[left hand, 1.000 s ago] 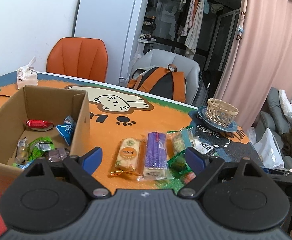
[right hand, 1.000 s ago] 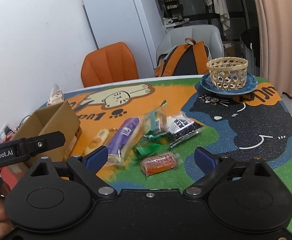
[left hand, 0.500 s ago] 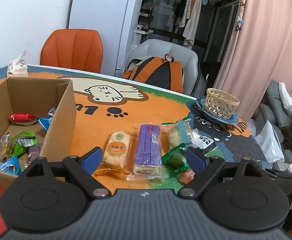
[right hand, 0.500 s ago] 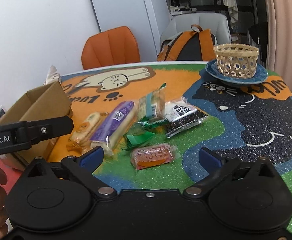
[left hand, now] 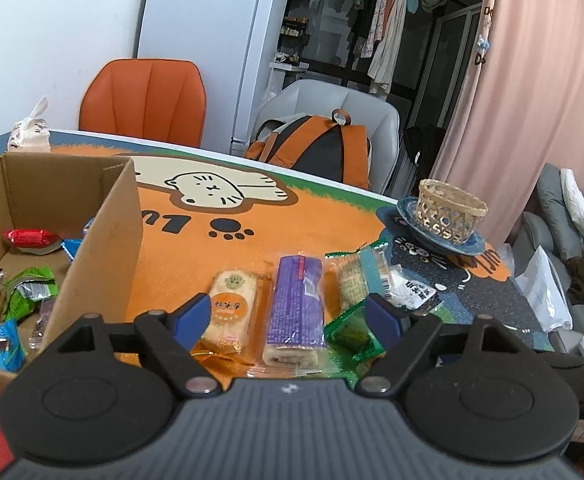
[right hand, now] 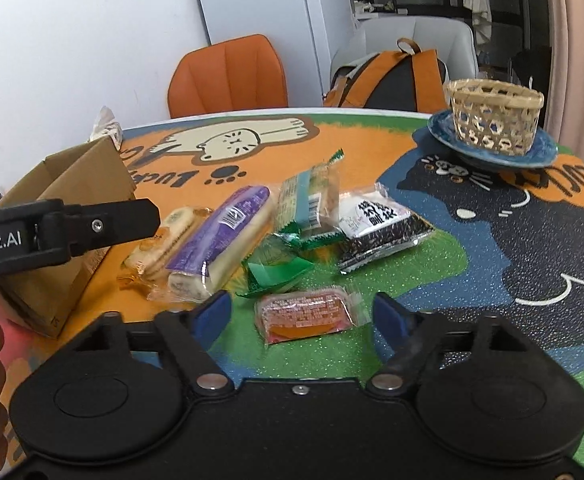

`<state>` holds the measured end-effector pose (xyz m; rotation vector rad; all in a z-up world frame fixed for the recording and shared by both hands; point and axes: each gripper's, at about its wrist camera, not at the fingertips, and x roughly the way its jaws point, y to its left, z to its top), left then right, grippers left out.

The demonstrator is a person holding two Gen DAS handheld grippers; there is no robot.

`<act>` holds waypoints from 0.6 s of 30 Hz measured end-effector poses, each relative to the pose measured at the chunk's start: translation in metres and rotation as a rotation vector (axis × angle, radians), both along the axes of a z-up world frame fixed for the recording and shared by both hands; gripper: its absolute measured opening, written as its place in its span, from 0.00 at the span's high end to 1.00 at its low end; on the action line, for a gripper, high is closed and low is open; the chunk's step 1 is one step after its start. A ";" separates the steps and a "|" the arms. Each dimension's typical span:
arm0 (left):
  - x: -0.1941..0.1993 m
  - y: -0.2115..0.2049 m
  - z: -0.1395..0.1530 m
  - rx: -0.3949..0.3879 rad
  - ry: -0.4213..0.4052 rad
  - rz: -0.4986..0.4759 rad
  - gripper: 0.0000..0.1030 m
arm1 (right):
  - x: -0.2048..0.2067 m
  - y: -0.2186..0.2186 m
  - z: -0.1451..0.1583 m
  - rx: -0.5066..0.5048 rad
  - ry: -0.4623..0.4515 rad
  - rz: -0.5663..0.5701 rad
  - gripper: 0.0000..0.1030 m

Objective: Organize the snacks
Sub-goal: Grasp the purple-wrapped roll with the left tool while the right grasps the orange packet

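Loose snacks lie in a row on the cat-print table [right hand: 491, 240]: an orange-labelled cake [left hand: 232, 308], a purple roll pack [left hand: 295, 304], a teal-banded pack [right hand: 311, 200], green packets [right hand: 276, 268], a black-and-white pack [right hand: 375, 228] and an orange jelly pack [right hand: 305, 312]. My left gripper [left hand: 290, 320] hovers low over the purple roll and the orange-labelled cake, jaws closing, pads touching nothing. My right gripper [right hand: 299, 316] straddles the jelly pack, jaws closing, pads still apart from it. The cardboard box [left hand: 104, 248] at left holds several wrapped snacks.
A wicker basket [right hand: 495, 116] sits on a blue plate [right hand: 547, 148] at the far right. A tissue pack [left hand: 28, 136] lies behind the box. An orange chair [left hand: 144, 104] and a grey chair with a backpack [left hand: 323, 148] stand beyond the table's far edge.
Both grippers have sunk and come closer to the snacks. Both pairs of jaws have narrowed, the right ones most, and these now flank the jelly pack.
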<state>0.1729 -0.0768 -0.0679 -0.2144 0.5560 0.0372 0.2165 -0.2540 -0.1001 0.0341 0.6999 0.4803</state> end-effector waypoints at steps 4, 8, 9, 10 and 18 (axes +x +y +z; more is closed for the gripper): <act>0.007 -0.001 -0.008 -0.006 0.026 -0.009 0.30 | 0.003 -0.006 -0.004 0.029 0.014 0.005 0.47; 0.015 -0.004 -0.017 -0.006 0.042 -0.021 0.35 | 0.001 -0.008 -0.001 0.017 -0.003 0.013 0.54; 0.017 -0.004 -0.018 -0.007 0.045 -0.023 0.37 | 0.001 -0.010 -0.001 0.010 -0.004 0.007 0.54; 0.019 -0.005 -0.020 -0.006 0.050 -0.024 0.39 | 0.000 -0.012 -0.001 0.005 -0.007 -0.001 0.54; 0.031 -0.012 -0.028 0.007 0.062 -0.030 0.47 | 0.004 -0.027 -0.001 0.005 -0.004 -0.048 0.54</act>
